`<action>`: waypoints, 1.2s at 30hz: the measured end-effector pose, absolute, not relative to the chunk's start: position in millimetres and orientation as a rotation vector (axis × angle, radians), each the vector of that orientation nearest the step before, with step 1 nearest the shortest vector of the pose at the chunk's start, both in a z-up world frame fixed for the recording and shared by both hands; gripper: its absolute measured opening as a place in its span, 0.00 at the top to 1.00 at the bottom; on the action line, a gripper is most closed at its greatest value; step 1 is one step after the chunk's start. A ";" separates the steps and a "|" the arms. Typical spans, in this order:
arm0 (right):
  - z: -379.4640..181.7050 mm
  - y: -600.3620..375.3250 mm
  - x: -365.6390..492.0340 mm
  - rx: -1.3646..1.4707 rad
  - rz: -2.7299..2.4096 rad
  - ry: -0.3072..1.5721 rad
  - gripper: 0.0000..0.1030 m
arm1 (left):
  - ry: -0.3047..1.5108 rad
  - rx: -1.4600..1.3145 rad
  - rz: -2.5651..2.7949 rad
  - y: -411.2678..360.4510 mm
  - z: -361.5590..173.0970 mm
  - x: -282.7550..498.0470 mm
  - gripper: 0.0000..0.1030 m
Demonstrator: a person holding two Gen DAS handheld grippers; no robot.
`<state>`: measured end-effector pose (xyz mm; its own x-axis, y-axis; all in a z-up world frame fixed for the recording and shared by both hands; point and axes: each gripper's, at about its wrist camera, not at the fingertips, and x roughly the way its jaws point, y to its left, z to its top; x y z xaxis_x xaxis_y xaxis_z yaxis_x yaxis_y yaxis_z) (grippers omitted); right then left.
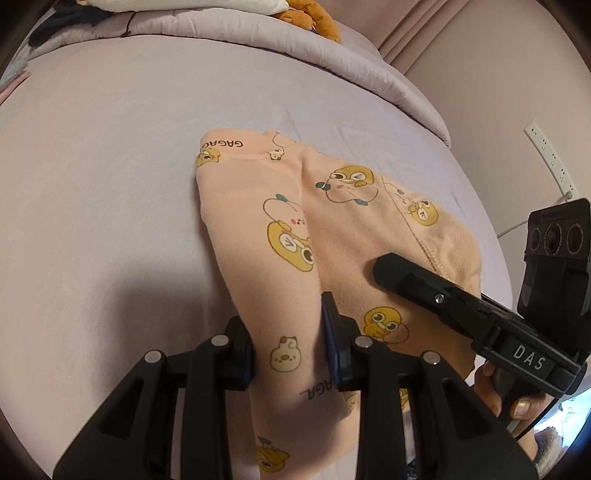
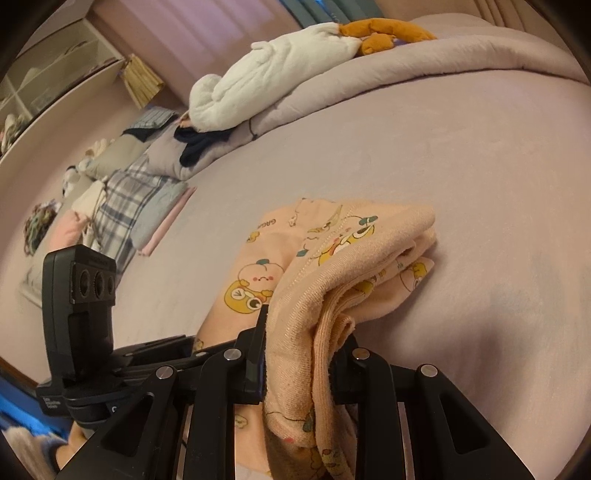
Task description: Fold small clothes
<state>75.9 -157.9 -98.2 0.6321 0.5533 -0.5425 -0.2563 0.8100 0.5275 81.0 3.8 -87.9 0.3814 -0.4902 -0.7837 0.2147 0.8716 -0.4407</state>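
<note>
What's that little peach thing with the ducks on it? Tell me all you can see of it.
The peach garment is small, soft and fleecy-looking, printed with yellow ducks, pale peach shapes and the word GAGA. It lies partly folded on the lilac bed sheet, seams and stitched hems showing. The left gripper pinches its near edge, and the right gripper clamps a bunched, layered fold lifted off the sheet.

The folded garment [image 1: 332,236] lies on the bed [image 1: 110,166] — the rolled duvet [image 1: 229,33] behind it, the plush toy [image 2: 280,74] on top.
</note>
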 end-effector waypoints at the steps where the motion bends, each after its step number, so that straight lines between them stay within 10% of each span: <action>1: -97.0 -155.3 74.8 0.423 0.485 0.754 0.75 | 1.090 -0.290 -0.459 0.8 -87.9 87.8 0.72; 36: -52.4 -78.2 62.4 0.273 0.666 0.684 0.75 | 0.908 -0.416 -0.381 89.5 -42.8 36.9 0.73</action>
